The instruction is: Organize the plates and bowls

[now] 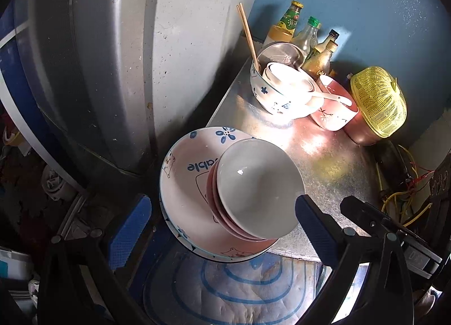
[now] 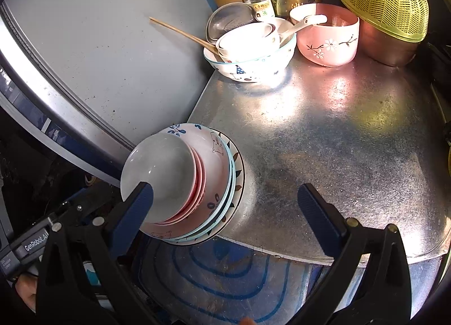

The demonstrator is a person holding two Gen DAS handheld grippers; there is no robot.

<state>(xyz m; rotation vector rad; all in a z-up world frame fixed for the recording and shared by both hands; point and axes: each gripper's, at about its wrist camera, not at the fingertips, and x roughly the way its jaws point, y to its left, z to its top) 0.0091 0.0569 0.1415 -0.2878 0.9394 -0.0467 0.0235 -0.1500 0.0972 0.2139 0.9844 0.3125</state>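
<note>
- The stack of bowls and plates (image 2: 186, 184) stands at the near-left corner of the metal tabletop (image 2: 338, 141), its base plates overhanging the edge. A white bowl (image 1: 259, 186) sits on top, nested over pink bowls and a large blue-patterned bowl.
- The right hand-held gripper (image 2: 225, 198) has its jaws spread wide and holds nothing. The stack lies to its left: its left finger (image 2: 141, 198) overlaps the white bowl's rim, though contact cannot be confirmed.
- The left hand-held gripper (image 1: 222, 212) is likewise wide open and empty. The stack sits between its fingers, nearer the right finger (image 1: 310, 212).
- Both are close, but the left one looks better centred on the stack.
- More crockery waits well apart at the far side: a large patterned bowl (image 2: 251, 59) holding smaller bowls, a spoon and chopsticks (image 2: 180, 33), just beside a pink bowl (image 2: 328, 40).
</note>
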